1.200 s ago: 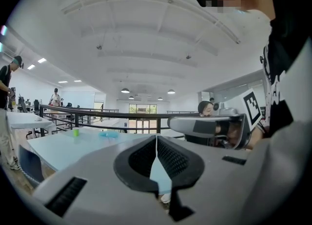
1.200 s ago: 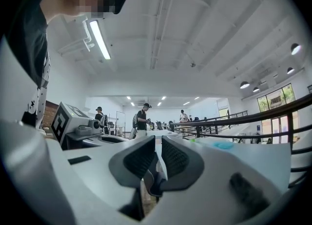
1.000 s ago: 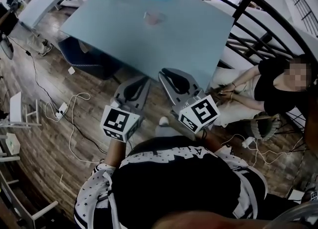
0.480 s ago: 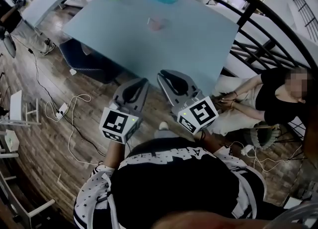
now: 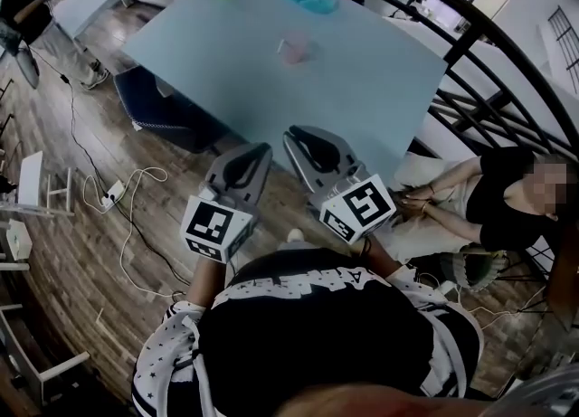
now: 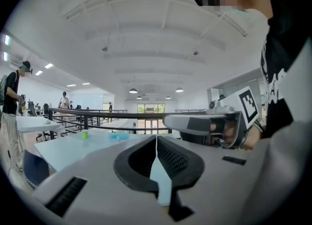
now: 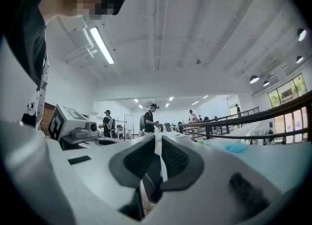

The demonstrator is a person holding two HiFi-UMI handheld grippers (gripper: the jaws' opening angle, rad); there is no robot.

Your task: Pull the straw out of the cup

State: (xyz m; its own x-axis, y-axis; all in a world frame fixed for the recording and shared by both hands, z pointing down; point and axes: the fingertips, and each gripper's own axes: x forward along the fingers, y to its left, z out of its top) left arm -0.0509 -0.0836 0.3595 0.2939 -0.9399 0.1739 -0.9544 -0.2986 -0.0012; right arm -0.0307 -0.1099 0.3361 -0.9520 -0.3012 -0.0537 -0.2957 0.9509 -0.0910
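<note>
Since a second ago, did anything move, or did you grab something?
Nothing was grabbed or let go. Only the head view drifted: the table and the pink cup now sit a little lower and further right in it. The left gripper and right gripper stayed shut and empty, near the body, short of the table. The cup is untouched.
</note>
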